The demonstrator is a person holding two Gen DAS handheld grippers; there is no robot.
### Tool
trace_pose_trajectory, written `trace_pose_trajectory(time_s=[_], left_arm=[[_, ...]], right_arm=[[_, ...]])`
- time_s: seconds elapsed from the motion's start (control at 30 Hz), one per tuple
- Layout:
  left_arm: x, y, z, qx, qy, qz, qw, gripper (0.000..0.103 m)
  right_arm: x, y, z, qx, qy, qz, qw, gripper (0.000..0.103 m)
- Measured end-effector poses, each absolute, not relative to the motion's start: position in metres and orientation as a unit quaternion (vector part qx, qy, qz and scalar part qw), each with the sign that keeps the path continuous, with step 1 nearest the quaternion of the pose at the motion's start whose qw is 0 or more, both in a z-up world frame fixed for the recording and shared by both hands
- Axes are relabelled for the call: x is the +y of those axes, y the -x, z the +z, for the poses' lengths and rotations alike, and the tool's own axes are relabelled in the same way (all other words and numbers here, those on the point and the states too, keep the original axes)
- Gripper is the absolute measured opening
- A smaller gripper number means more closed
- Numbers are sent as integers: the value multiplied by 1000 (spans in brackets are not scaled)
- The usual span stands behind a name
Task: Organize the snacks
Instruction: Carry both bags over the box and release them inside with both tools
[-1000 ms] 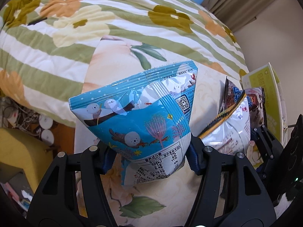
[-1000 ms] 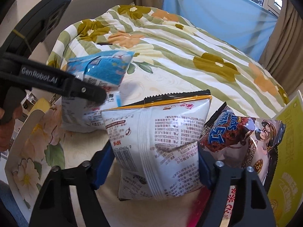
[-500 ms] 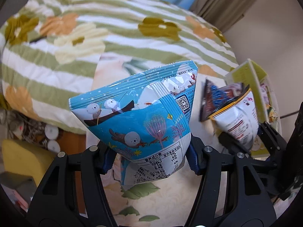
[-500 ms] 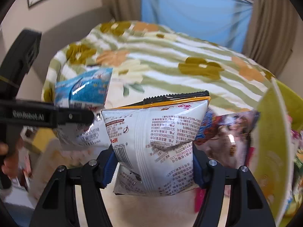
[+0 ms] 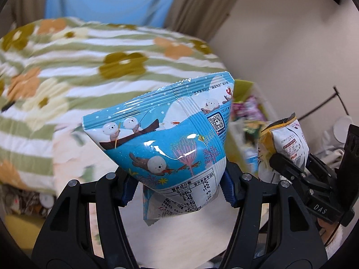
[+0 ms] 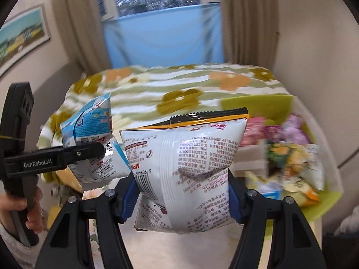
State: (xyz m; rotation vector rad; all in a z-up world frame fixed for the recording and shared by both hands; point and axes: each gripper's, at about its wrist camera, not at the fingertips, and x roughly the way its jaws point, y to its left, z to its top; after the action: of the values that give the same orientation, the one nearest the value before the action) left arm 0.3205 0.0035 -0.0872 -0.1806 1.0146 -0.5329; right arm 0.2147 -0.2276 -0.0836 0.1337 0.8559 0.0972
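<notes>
My left gripper [image 5: 179, 192] is shut on a blue snack bag [image 5: 166, 139] printed with seals and holds it in the air; it also shows at the left of the right wrist view [image 6: 89, 139]. My right gripper [image 6: 181, 199] is shut on a white snack bag [image 6: 188, 163] with an orange and black top seal, also held up; it shows at the right of the left wrist view [image 5: 285, 143]. A yellow-green box [image 6: 258, 105] holding several snack packs [image 6: 289, 152] stands to the right, level with both bags.
A bed with a green-striped floral quilt [image 5: 67, 71] lies behind. A floral tabletop [image 6: 179, 246] is below the grippers. Beige curtains [image 6: 246, 22] and a blue panel [image 6: 163, 38] are at the back, and a wall [image 5: 280, 44] at the right.
Both grippers have lifted and swung right with their bags, tilting up. The box of snacks has come into fuller view, and the brown snack bag on the table has dropped out of sight.
</notes>
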Motion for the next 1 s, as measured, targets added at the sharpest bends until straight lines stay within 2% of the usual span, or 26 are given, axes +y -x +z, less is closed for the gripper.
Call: trace_pose_trajectory(time_s=[0.33,0.63,0.67,0.73,0.77,0.8,1.0], left_arm=[[-147,-324,-73,472,90,-276,832,58],[-252,-329,-107,512,95,-248,817,58],[-257,-328,-112,518,97,-245,814,61],[-264,-326,-121,527,101,-235,810,77],[-266,-326,-123,528,101,-222,813,95],[-266,-323,-124,526,102,-207,818,102],[-250,-313,-120,521,99,-164,832,102]], right_arm=[[-361,-206,-47,394,-93,15,914,62],[-449,-235,-50,393,-95,51,913,62],[-457,-239,-52,395,-96,55,912,62],[-468,-246,-55,400,-96,65,909,62],[-472,-250,-57,402,-96,73,908,62],[-475,-254,-58,404,-95,79,906,62],[-480,-268,-66,410,-104,116,899,62]])
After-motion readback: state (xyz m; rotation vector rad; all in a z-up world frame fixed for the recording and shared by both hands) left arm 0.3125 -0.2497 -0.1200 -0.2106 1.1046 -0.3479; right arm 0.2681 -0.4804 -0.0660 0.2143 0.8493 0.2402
